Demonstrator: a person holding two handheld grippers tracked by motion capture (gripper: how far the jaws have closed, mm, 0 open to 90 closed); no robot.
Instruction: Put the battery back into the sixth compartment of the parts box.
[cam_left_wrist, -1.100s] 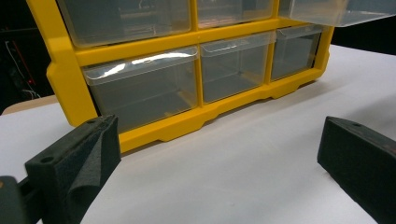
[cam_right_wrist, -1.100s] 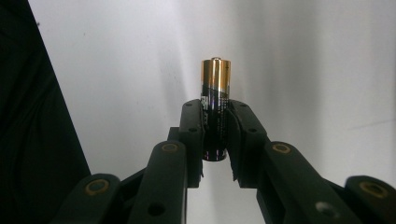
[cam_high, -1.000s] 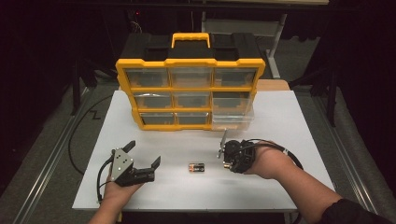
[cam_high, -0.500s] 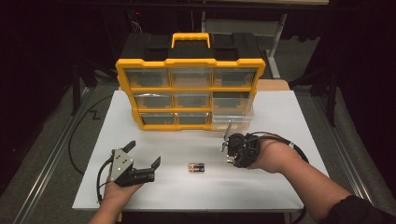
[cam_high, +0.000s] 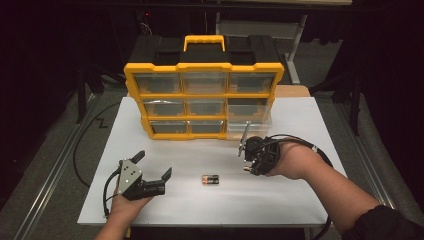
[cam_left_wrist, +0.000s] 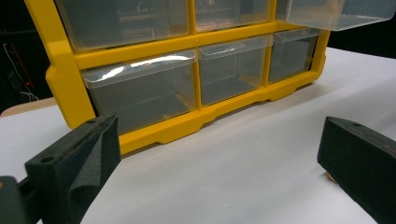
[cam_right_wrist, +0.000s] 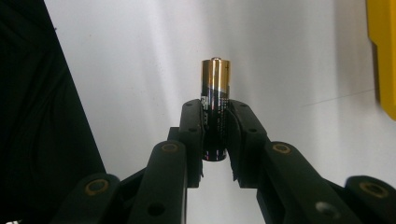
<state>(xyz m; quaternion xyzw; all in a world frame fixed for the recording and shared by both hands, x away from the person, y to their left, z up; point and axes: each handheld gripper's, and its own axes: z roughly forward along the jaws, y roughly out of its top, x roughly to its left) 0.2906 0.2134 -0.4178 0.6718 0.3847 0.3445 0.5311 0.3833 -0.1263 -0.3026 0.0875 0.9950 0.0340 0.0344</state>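
Note:
A yellow organizer (cam_high: 204, 67) with clear drawers stands at the back of the white table (cam_high: 300, 200). Its right-hand drawer in the middle row (cam_high: 250, 127) is pulled out, and its underside (cam_left_wrist: 336, 11) juts forward in the left gripper view. My right gripper (cam_high: 250, 159) hovers just in front of that drawer, shut on a black and gold battery (cam_right_wrist: 215, 93) that sticks out past the jaws (cam_right_wrist: 215, 128). A second battery (cam_high: 210, 179) lies on the table between the two grippers. My left gripper (cam_high: 152, 167) rests at the front left, open and holding nothing (cam_left_wrist: 215, 168).
The organizer's front (cam_left_wrist: 154, 88) stands close ahead of the left gripper, its lower drawers pushed in. A cable (cam_high: 310, 147) loops behind the right hand. The table's front edge (cam_high: 200, 223) lies just behind both hands. Dark floor surrounds the table.
My right gripper has moved a little right and toward the organizer, carrying the battery. The left gripper and the battery on the table have stayed put.

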